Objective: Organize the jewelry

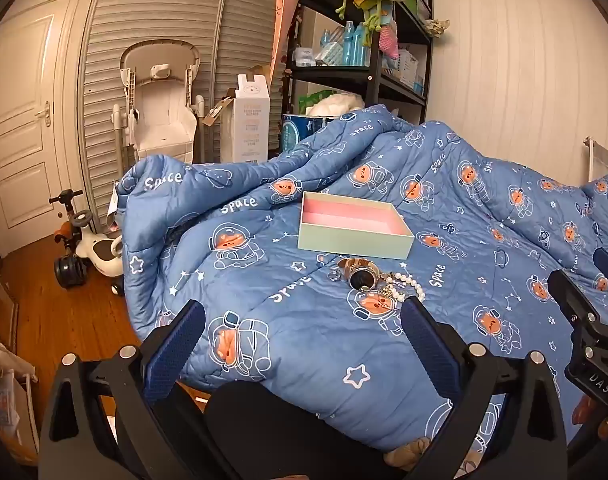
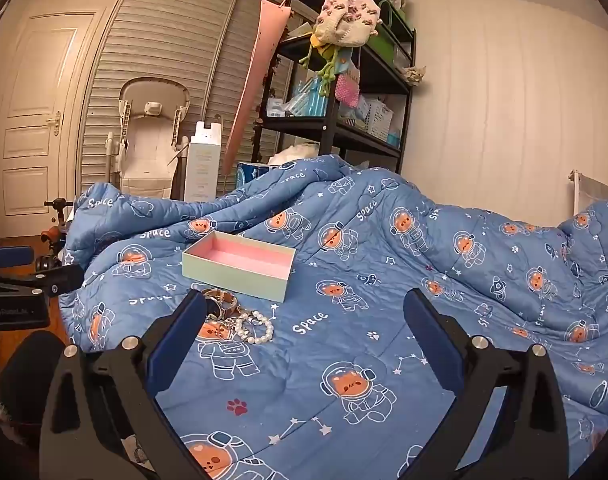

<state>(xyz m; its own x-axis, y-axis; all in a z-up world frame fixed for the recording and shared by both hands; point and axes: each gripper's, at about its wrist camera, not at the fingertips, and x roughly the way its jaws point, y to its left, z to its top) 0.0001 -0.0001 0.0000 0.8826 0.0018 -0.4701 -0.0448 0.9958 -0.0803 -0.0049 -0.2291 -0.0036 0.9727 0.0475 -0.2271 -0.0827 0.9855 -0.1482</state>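
Observation:
An open pale green box (image 1: 352,245) (image 2: 232,277) with a pink lining lies empty on the blue space-print quilt (image 1: 264,280) (image 2: 424,248). Just in front of it is a small jewelry pile: a gold watch (image 1: 361,275) (image 2: 221,300), a pearl bracelet (image 1: 413,285) (image 2: 261,329) and a ring (image 1: 333,276). My left gripper (image 1: 304,307) hovers open short of the pile, nothing between its fingers. My right gripper (image 2: 306,298) is open too, with the pile just beside its left finger (image 2: 192,312). Each gripper shows at the edge of the other's view.
A black shelf unit (image 1: 364,76) (image 2: 336,120) with bottles and hanging knitted bags stands behind the bed. Left of it are a white carton (image 1: 248,120), a folded high chair (image 1: 164,112) and a ride-on toy (image 1: 88,252) on the wood floor by a white door (image 1: 20,120).

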